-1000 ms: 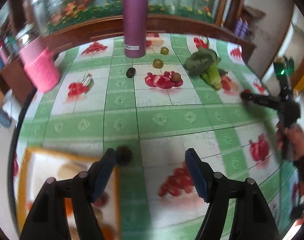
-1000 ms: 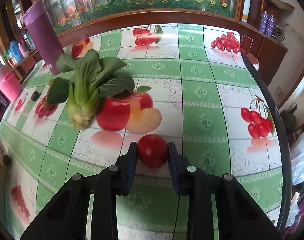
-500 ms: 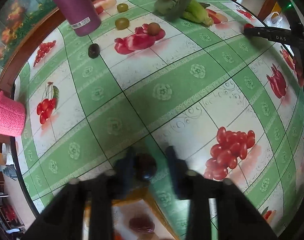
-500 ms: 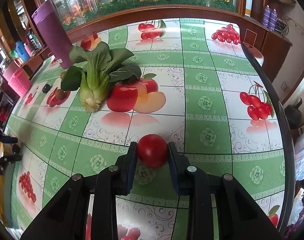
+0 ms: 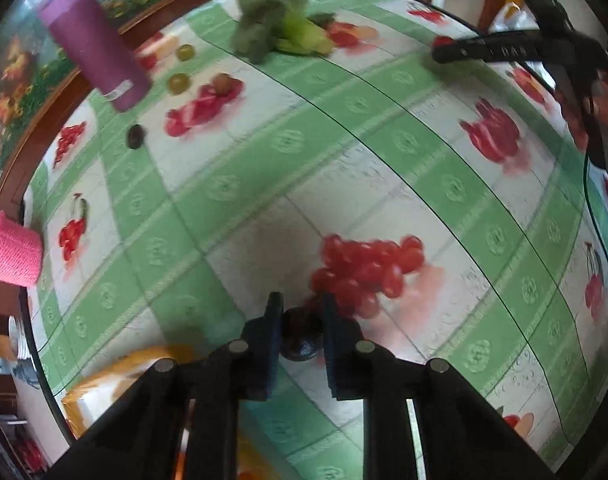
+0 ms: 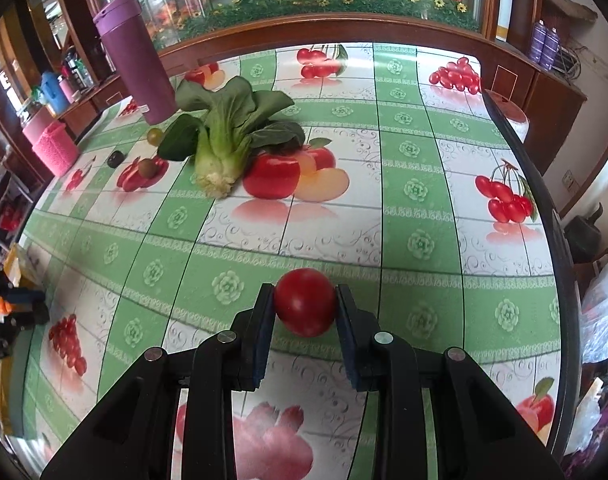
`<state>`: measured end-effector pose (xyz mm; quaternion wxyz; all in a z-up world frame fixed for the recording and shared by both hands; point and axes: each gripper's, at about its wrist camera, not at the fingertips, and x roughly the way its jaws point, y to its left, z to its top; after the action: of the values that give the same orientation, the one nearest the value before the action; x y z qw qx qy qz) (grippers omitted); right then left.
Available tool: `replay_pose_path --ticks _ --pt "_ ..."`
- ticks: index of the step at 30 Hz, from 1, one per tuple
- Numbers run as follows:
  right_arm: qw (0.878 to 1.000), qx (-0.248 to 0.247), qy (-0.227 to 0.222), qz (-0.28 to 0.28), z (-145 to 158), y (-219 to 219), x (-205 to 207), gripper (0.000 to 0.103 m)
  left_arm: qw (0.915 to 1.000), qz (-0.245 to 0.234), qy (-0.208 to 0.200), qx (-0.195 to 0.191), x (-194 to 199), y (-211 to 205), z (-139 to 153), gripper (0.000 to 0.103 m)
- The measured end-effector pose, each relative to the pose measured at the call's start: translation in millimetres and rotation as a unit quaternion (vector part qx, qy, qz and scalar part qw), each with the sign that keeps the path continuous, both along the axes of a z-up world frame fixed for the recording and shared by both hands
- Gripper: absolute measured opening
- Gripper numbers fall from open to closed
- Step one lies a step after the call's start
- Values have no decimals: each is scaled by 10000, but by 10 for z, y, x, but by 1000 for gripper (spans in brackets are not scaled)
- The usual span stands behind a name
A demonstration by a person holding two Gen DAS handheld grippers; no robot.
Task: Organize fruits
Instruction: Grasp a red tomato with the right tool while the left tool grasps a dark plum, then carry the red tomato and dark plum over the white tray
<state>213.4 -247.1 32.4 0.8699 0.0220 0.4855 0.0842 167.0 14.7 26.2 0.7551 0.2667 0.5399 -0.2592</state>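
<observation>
Tomato (image 6: 305, 307) clamped between right fingers (image 6: 264, 320) | dark fruit (image 5: 302, 334) between left fingers (image 5: 272, 330)

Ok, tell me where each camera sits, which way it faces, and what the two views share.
Left wrist: on the left gripper, angled down at the table; its fingers clamp a dark fruit; right gripper visible far right.
Right wrist: on the right gripper, facing across the table toward the cabinet; fingers clamp a red tomato.
Shared: purple bottle, bok choy, pink basket.
</observation>
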Motion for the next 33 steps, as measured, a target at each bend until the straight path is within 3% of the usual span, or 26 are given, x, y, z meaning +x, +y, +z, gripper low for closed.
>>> replay_pose_path --ticks 4,7,12,15,21,27,29,33 --pt "10000 64 37 5 -3 8 -110 29 9998 0 -195 90 -113 -38 -23 24" --pt "10000 23 65 32 -12 16 -162 29 9999 62 -131 -4 -152 -29 -5 36" --pt "9999 80 113 -66 -44 -23 -177 29 9997 4 -217 81 -217 -11 -9 43" --pt "9998 120 142 -98 -62 -29 -170 29 9995 192 -210 163 -174 44 -56 43" --pt "9998 76 158 -109 -92 -25 -160 29 9984 541 12 -139 -100 179 -68 43" --pt "9996 116 145 -224 -127 -67 -149 29 9953 833 -42 -499 -55 167 -70 29" --pt "9996 112 130 -226 -115 -68 -169 29 9955 847 -159 -402 -90 132 -61 25" --pt "9998 120 10 -171 -21 -37 -260 29 9911 1139 -112 -679 -201 158 -28 24"
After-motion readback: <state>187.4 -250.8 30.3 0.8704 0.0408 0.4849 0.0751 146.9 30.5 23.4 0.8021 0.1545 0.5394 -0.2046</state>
